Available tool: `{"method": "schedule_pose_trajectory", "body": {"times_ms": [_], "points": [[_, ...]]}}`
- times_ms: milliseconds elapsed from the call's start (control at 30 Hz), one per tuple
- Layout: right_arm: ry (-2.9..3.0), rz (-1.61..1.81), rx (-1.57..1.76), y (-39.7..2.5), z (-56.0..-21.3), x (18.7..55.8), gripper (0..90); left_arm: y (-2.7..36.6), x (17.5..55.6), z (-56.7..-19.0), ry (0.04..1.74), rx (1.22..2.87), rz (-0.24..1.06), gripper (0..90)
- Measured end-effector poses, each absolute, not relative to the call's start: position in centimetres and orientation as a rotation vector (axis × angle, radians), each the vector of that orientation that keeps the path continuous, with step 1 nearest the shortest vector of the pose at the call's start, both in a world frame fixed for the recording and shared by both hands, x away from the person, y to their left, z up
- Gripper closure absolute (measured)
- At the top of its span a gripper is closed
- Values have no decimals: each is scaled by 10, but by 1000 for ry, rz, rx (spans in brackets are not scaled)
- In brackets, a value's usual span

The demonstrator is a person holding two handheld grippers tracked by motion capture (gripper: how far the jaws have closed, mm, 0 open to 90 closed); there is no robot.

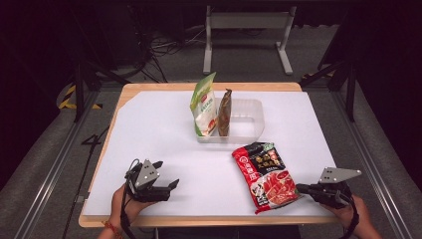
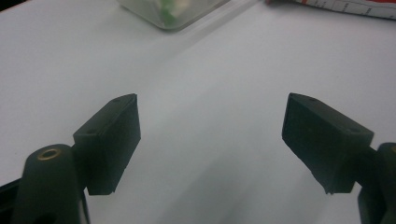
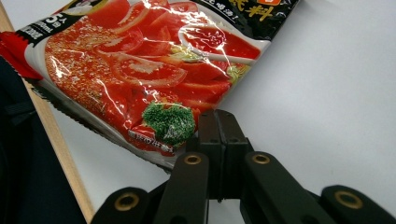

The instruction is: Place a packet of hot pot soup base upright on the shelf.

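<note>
We are keeping 2 packets standing in the clear tray (image 1: 251,119); the red soup packet (image 1: 265,175) is lying on the desk (image 1: 159,129), right claw (image 1: 300,188) closed beside it, left claw (image 1: 166,174) spread apart, gripping nothing.

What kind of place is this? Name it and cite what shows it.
Probably a lab recording station, not a kitchen: a white-covered wooden table on grey carpet, loose black cables on the floor behind, and a staged clear plastic tray of food packets.
</note>
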State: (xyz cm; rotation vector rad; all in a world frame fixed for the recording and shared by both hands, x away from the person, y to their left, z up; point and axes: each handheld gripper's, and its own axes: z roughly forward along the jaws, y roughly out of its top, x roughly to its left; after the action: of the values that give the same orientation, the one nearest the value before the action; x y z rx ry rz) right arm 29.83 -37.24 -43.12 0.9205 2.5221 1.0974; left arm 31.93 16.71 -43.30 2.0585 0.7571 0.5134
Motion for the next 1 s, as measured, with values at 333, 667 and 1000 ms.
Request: {"method": "schedule_pose_trajectory", "body": {"times_ms": [333, 667, 1000], "points": [[2575, 1133, 879, -370, -434, 296, 900, 171, 321, -433, 772, 2032, 481, 212], [2689, 1054, 693, -333, -435, 286, 900, 169, 321, -434, 759, 2046, 494, 211], [2720, 1005, 606, -301, -433, 281, 900, 170, 324, -436, 773, 2045, 493, 211]]}}
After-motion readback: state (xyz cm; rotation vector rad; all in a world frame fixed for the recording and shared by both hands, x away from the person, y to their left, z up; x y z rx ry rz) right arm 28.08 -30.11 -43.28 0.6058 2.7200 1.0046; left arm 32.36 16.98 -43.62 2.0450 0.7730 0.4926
